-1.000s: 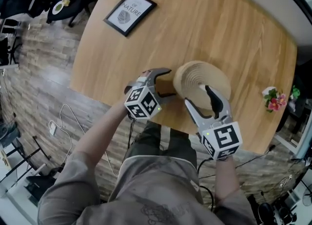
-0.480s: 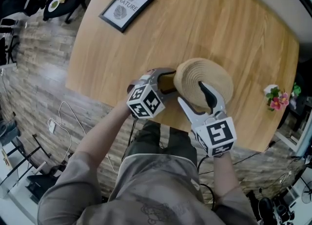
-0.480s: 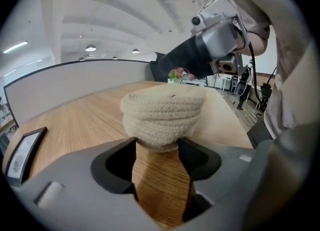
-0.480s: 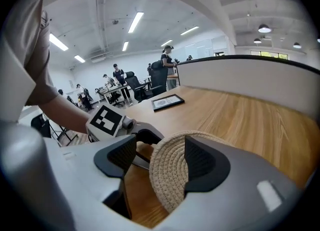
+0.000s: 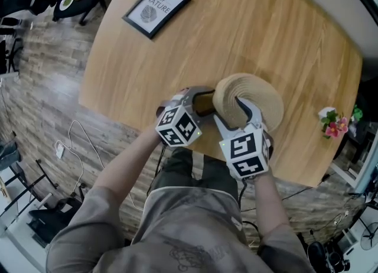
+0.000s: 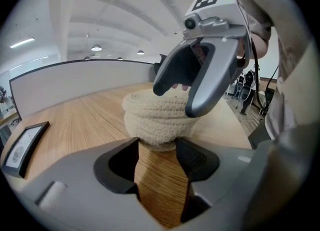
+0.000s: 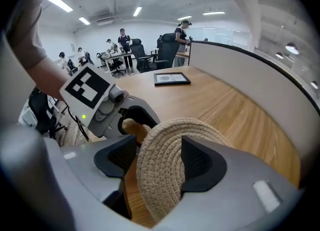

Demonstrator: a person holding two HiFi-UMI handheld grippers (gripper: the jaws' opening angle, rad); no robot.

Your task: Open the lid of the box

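Note:
A round woven rope box point(image 5: 251, 97) stands near the wooden table's front edge. My left gripper point(image 5: 204, 103) is at its left side, low on the table. Its jaws are closing, with the box's lower wall point(image 6: 157, 125) between the pads and touching both. My right gripper point(image 5: 233, 115) comes from the front and is shut on the rim of the coiled lid point(image 7: 165, 170). The lid sits tilted between the right pads. In the left gripper view the right gripper point(image 6: 175, 100) hangs over the top of the box.
A framed print point(image 5: 156, 9) lies at the table's far left. A small bunch of pink flowers point(image 5: 333, 119) sits at the right edge. The table's point(image 5: 147, 77) front edge runs just below both grippers. People and office chairs point(image 7: 122, 50) stand far behind.
My right gripper has slid left and forward over the lid and closed on its rim. The left jaws have narrowed around the box's base.

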